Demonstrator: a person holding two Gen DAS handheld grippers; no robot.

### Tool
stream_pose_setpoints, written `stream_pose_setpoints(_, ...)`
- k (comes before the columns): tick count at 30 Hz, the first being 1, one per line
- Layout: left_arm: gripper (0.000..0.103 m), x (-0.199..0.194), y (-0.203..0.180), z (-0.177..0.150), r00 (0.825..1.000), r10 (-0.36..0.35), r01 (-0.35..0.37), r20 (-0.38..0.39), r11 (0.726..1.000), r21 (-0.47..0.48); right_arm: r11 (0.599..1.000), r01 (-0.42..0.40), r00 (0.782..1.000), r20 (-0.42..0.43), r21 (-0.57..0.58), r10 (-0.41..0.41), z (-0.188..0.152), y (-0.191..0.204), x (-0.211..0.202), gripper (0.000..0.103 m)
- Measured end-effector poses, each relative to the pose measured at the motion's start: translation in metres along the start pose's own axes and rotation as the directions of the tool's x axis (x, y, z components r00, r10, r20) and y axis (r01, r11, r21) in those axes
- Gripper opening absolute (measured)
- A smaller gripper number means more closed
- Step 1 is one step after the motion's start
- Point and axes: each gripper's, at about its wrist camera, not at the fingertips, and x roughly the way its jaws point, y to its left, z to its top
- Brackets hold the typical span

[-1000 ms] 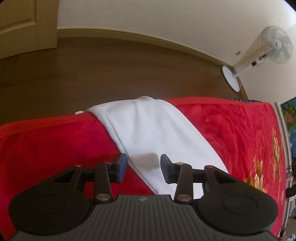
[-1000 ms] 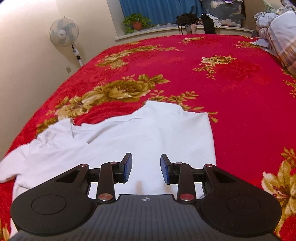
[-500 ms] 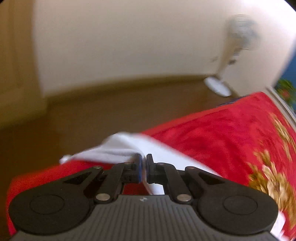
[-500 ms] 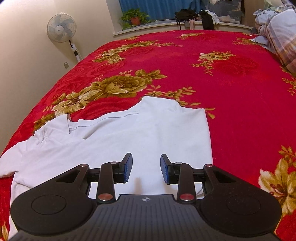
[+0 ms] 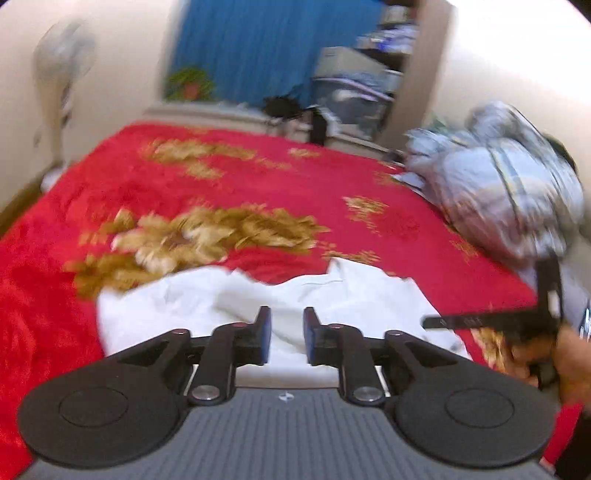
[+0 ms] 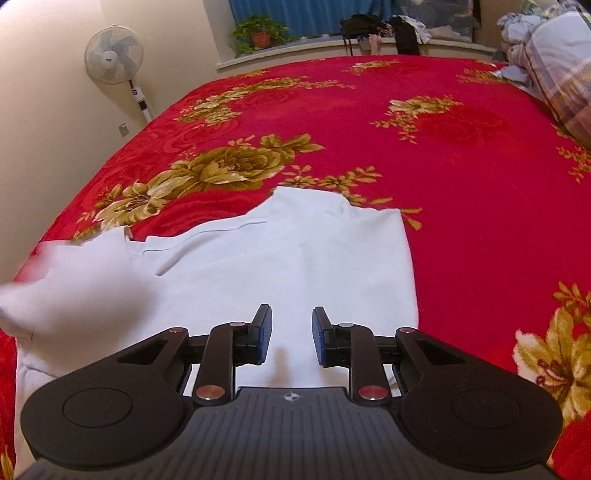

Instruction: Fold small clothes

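A small white shirt (image 6: 280,258) lies on the red flowered bedspread (image 6: 461,184). Its right half is folded flat; its left sleeve part (image 6: 74,288) is bunched and blurred at the left edge. My right gripper (image 6: 291,332) is open and empty just above the shirt's near hem. In the left wrist view the shirt (image 5: 332,295) lies rumpled, and my left gripper (image 5: 286,334) is open and empty above it. The other gripper (image 5: 517,321) shows at the right edge with a hand.
A standing fan (image 6: 114,59) is by the left wall. A potted plant (image 6: 258,33) and bags sit on the window ledge. A heap of plaid bedding (image 6: 554,66) lies at the far right of the bed.
My left gripper shut on the shirt's sleeve at the bed edge, swung it over towards the shirt's middle, and has opened. The right gripper stayed open and drew slightly closer to the hem.
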Motion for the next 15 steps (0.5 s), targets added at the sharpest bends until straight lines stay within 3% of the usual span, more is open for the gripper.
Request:
stream_pose_setpoints(2,0.022,0.002,0.028,0.007,0.997,0.082,-0.083,-0.008,0.992,-0.09,1.0,-0.01,1.0,-0.001,0.019,0.01,0.001,-0.003,0.0,0.025)
stream_pose_setpoints(5,0.022,0.005,0.061,0.006,0.972,0.226,-0.234,-0.063,0.953,-0.193,0.999,-0.028,1.0,0.005,0.035,0.028,0.0,-0.005,0.0,0.025)
stream_pose_setpoints(8,0.022,0.015,0.087,0.006,0.957,0.251,-0.283,-0.145,0.917,-0.282,0.996,-0.069,0.998,0.01,0.054,0.068,0.0,-0.004,0.0,0.025)
stream_pose_setpoints(10,0.022,0.029,0.095,-0.003,0.924,0.269,-0.339,-0.274,0.905,-0.256,0.993,-0.1,0.995,0.02,0.058,0.099,0.0,-0.001,0.0,0.025)
stream_pose_setpoints(12,0.022,0.043,0.094,-0.015,0.88,0.284,-0.369,-0.382,0.913,-0.172,0.99,-0.134,0.991,0.033,0.053,0.132,0.001,0.004,-0.001,0.025)
stream_pose_setpoints(15,0.023,0.038,0.091,-0.013,0.877,0.298,-0.365,-0.377,0.923,-0.12,0.979,-0.202,0.979,0.046,0.037,0.201,0.003,0.01,-0.003,0.025)
